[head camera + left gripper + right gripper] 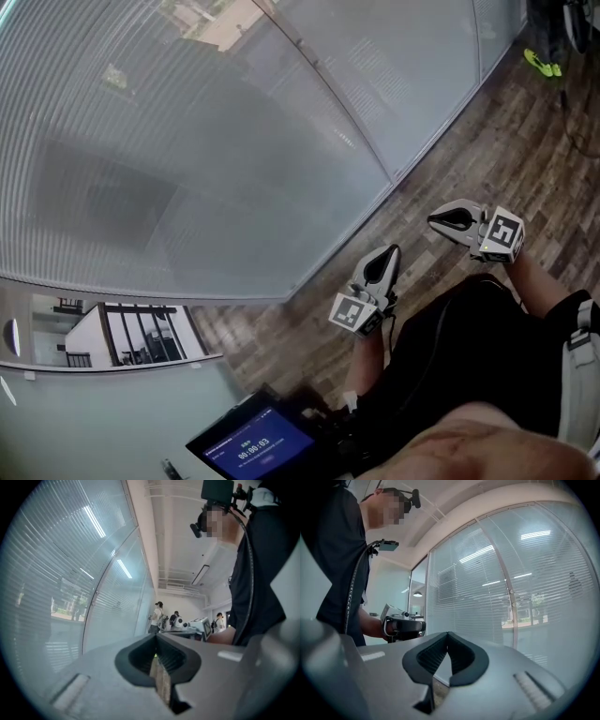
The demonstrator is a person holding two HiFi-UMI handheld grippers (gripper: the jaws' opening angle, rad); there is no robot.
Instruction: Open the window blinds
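Hanging blinds [187, 141] beyond left gripper [392, 251], right gripper [436, 221]

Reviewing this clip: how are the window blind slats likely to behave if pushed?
The blind slats look thin and closely spaced, so probably light and easily bent. Ceiling-light reflections lie across them, suggesting a glass pane in front; a push would then likely meet stiff, smooth glass rather than the slats.

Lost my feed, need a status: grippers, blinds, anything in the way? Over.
Left gripper jaws shut, empty. Right gripper same. Blinds down, untouched, both grippers short of them. No cord or wand in view. Over.
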